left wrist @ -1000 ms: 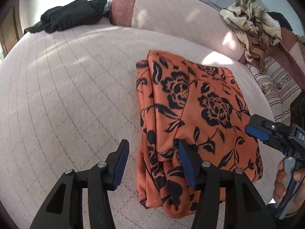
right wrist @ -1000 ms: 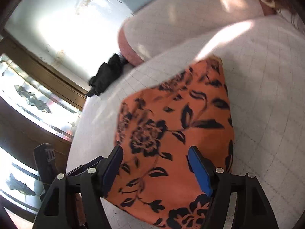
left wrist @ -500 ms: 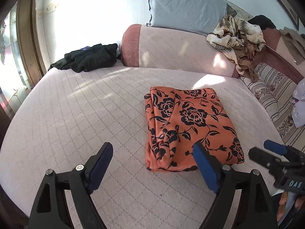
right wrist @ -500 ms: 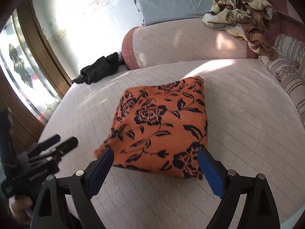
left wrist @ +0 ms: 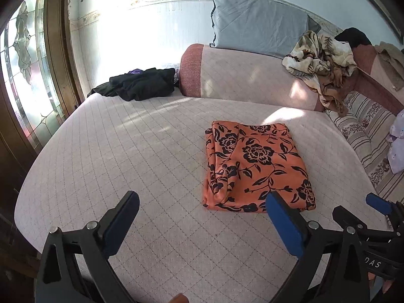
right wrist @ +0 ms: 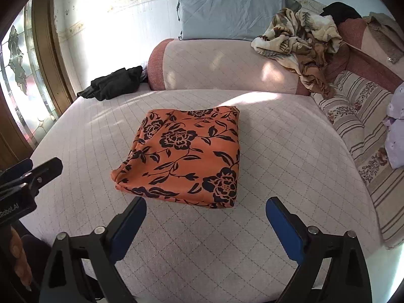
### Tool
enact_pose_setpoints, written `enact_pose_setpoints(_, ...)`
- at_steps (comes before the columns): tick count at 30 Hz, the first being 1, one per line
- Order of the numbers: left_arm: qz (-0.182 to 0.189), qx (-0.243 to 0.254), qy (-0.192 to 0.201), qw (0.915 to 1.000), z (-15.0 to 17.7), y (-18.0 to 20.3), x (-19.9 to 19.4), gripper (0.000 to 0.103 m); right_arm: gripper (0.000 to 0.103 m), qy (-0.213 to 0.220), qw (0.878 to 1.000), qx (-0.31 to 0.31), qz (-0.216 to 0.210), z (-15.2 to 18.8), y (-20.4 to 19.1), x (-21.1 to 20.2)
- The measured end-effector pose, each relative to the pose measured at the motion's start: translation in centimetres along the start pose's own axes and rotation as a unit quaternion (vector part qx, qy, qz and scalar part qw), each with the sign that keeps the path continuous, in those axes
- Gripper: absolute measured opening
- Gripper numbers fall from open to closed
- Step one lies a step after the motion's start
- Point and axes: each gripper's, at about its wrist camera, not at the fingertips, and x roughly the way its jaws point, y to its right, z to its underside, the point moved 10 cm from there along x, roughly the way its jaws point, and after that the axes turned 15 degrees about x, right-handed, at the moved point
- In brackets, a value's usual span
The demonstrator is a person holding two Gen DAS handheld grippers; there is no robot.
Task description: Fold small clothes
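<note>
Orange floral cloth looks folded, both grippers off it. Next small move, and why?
Probably swing the right gripper toward the crumpled beige patterned garment on the pink sofa back. The orange black-flowered cloth lies as a neat folded rectangle, and both grippers, left too, are opening with nothing between them.

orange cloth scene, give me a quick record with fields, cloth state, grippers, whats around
cloth: orange floral cloth, folded into a flat rectangle
surface: pink quilted bed
left gripper: jaws opening, nothing between them, clear of the cloth
right gripper: jaws opening, nothing between them, clear of the cloth
far left of bed: black garment, crumpled
behind bed: pink bolster, grey pillow above it
on bolster, right: beige patterned heap, unfolded
</note>
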Motion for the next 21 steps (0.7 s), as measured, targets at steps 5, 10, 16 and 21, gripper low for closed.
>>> enact_pose_setpoints(5,0.024,-0.001,-0.003,0.9997,-0.1,1.0,-0.2,0.101,0.097,-0.001,1.0,-0.004,0.009,-0.1,0.3,-0.1)
enact_pose_setpoints(10,0.018,0.006,-0.007,0.9998,-0.4,1.4,0.2,0.101,0.097,-0.005,1.0,-0.008,0.013,-0.1,0.4,0.2)
enact_pose_setpoints(16,0.002,-0.003,-0.008,1.0,-0.7,0.9,0.9,0.101,0.097,-0.004,1.0,-0.016,0.014,-0.6,0.2,0.6)
enact_pose_setpoints(21,0.007,-0.005,-0.006,0.9999,-1.0,0.9,1.4,0.101,0.097,0.0,1.0,-0.021,0.016,-1.3,0.0,0.8)
